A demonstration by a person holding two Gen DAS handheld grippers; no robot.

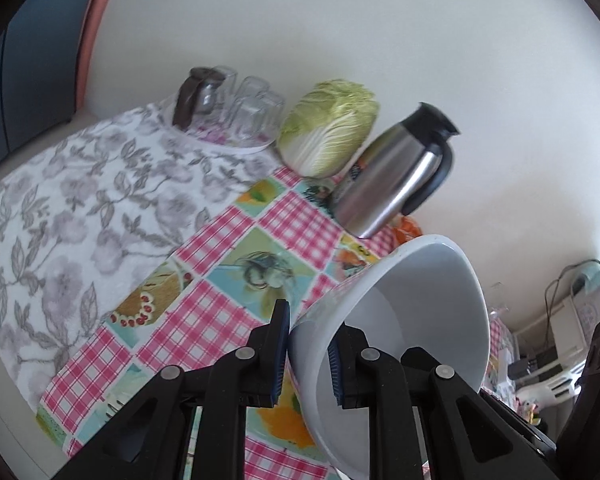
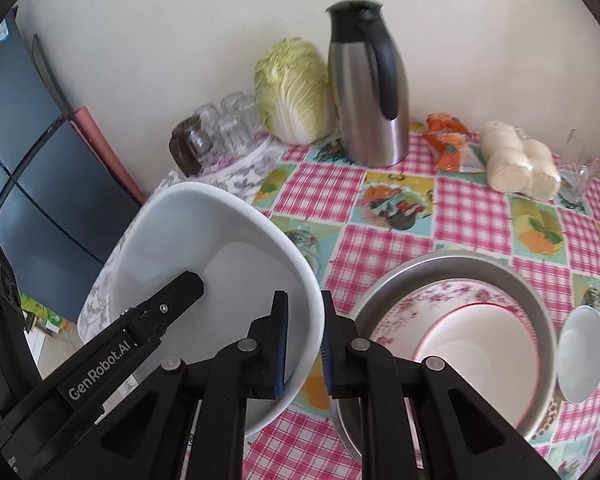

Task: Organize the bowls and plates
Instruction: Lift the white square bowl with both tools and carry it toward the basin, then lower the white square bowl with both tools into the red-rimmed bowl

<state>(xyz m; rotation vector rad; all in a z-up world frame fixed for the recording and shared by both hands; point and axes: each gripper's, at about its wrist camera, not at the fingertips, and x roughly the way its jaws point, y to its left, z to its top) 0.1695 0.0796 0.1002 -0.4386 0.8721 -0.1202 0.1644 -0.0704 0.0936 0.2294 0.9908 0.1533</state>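
Both grippers are clamping one white bowl [image 2: 216,264] by its rim: left gripper [image 1: 309,354] at nine o'clock, right gripper [image 2: 305,344] at three. Carrying is underway; next it probably needs level lowering beside the metal basin [image 2: 452,264], at four o'clock.

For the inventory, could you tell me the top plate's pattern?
Pink floral plate in the metal basin; right wrist view.

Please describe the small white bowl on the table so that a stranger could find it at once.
Start at the big metal basin on the checked tablecloth. The small white bowl sits just outside its rim, on the side away from the grippers. Unlike the flowered plate inside the basin, it is plain.
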